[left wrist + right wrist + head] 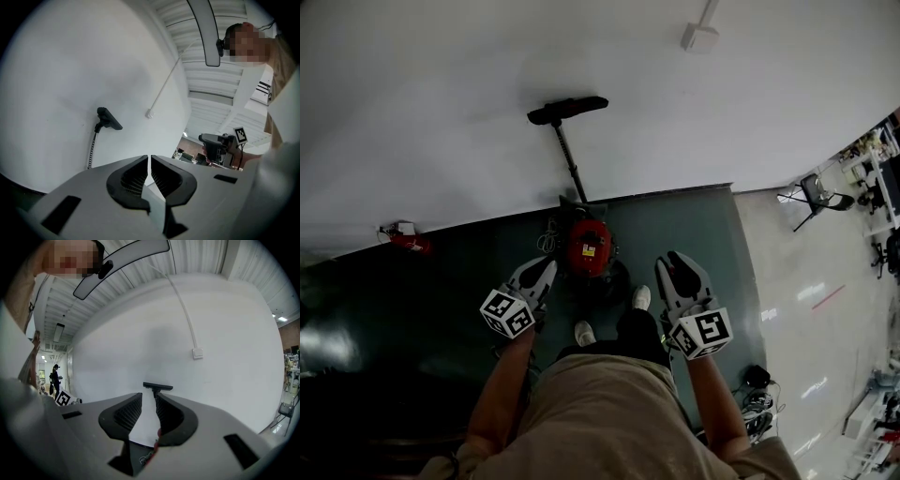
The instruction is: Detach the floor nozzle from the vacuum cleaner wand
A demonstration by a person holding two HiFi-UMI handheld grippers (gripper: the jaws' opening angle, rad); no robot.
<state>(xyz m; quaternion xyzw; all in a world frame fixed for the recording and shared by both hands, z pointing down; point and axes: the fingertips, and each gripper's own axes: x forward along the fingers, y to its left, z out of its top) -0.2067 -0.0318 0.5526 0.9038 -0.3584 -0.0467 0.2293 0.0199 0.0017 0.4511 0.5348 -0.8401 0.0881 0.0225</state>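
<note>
Holding left gripper [546,268] with jaws pressed together, nothing between them. Our right gripper [680,261] has jaws slightly apart, also empty. Neither touches vacuum. Red vacuum body [589,246] sits on dark floor [694,225] between both grippers, at 12 o'clock from our shoes [584,332]. Wand [569,159] runs on toward 12 o'clock against white wall [422,112]. Floor nozzle [567,109] is at its far end, attached.

Counted two grippers: left gripper [546,267], right gripper [677,260]. Ahead of them were one red vacuum cleaner [589,246], one wand [571,161] and one floor nozzle [567,110]. Two white shoes [584,332] sat between the grippers. One wall box [700,37], one chair [814,195].
</note>
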